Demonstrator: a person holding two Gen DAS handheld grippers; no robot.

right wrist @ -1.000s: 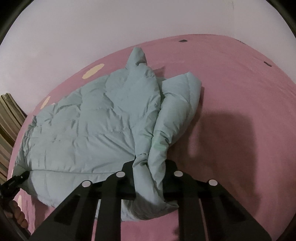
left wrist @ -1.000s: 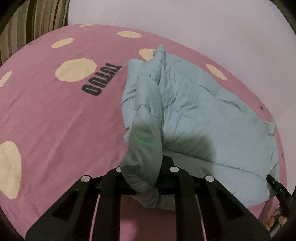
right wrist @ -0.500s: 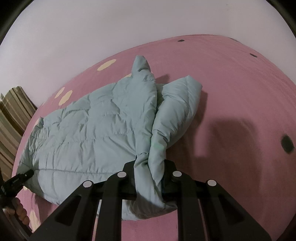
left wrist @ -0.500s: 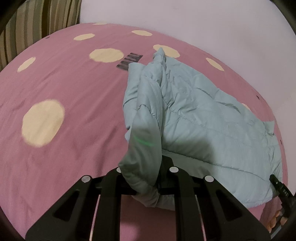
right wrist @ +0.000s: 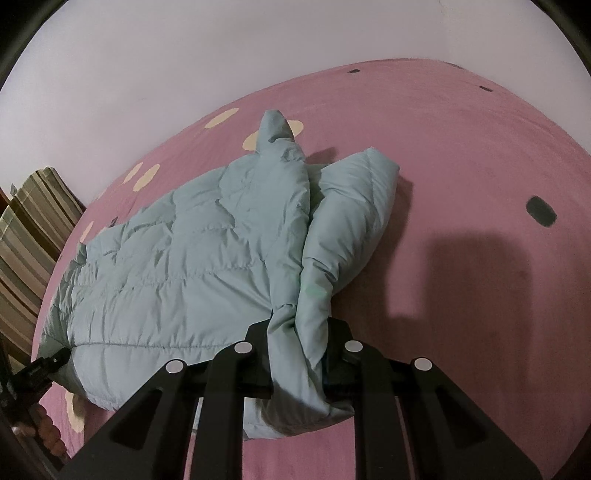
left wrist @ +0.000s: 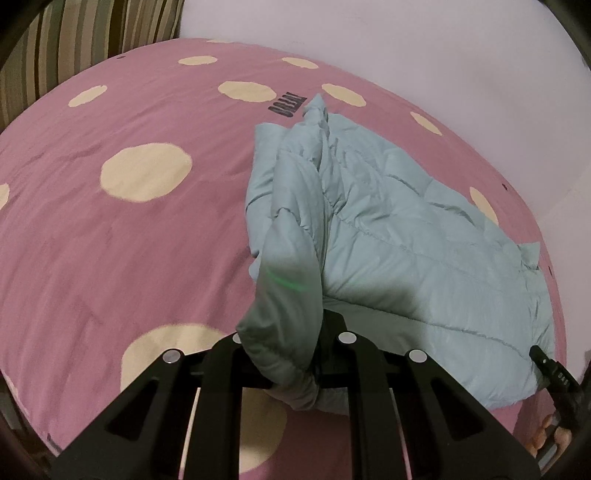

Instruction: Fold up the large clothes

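Observation:
A pale green quilted puffer jacket (left wrist: 406,236) lies spread on a pink bedsheet (left wrist: 129,240) with cream dots. My left gripper (left wrist: 291,350) is shut on a bunched fold at the jacket's near left edge, which rises between its black fingers. In the right wrist view the same jacket (right wrist: 177,266) stretches away to the left. My right gripper (right wrist: 299,358) is shut on a gathered fold at the jacket's near right edge, beside a puffy sleeve (right wrist: 347,221). Each gripper's tip also shows in the other view, at the jacket's far corner: the right gripper (left wrist: 554,376) and the left gripper (right wrist: 40,369).
A striped pillow or cushion (left wrist: 92,29) sits at the bed's far left corner, seen again as the striped cushion (right wrist: 33,229). A plain pale wall (right wrist: 184,55) borders the bed. Black lettering (left wrist: 286,105) is printed on the sheet. Bare sheet (right wrist: 480,184) lies right of the jacket.
The left gripper has carried its fold sideways across the bed, so the sheet's dots and lettering shifted in its view. The right gripper shifted only a little. Both stay shut on the jacket.

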